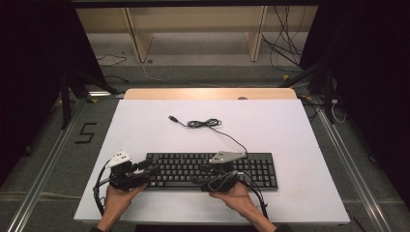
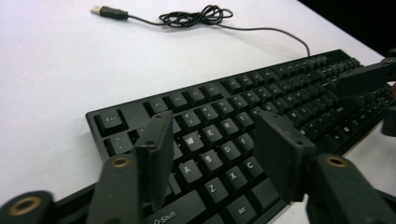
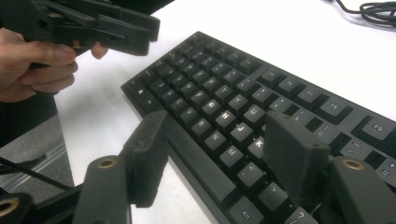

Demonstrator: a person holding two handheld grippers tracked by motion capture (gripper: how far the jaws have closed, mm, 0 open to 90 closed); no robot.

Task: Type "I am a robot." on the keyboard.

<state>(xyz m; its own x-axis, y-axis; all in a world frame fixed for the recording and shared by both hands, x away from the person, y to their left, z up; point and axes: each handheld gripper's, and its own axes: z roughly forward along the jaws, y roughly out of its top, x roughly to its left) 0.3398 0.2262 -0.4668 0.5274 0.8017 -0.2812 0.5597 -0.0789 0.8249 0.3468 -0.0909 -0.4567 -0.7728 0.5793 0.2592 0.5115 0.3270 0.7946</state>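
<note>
A black keyboard (image 1: 212, 170) lies flat on the white table (image 1: 290, 135), near the person's edge, with its long side across the table. Its cable (image 1: 205, 123) runs away from the back edge and makes a small tangle further up the table.

The left hand (image 1: 117, 195) comes in from the bottom and holds the left gripper (image 1: 150, 170) low, pointing to the right over the left end of the keyboard. Its jaws stand apart above the letter keys, with nothing between them.

The right hand (image 1: 235, 193) holds the right gripper (image 1: 205, 170) above the middle of the keyboard, pointing to the left. Its jaws are also released and spread over the keys, gripping nothing.
</note>
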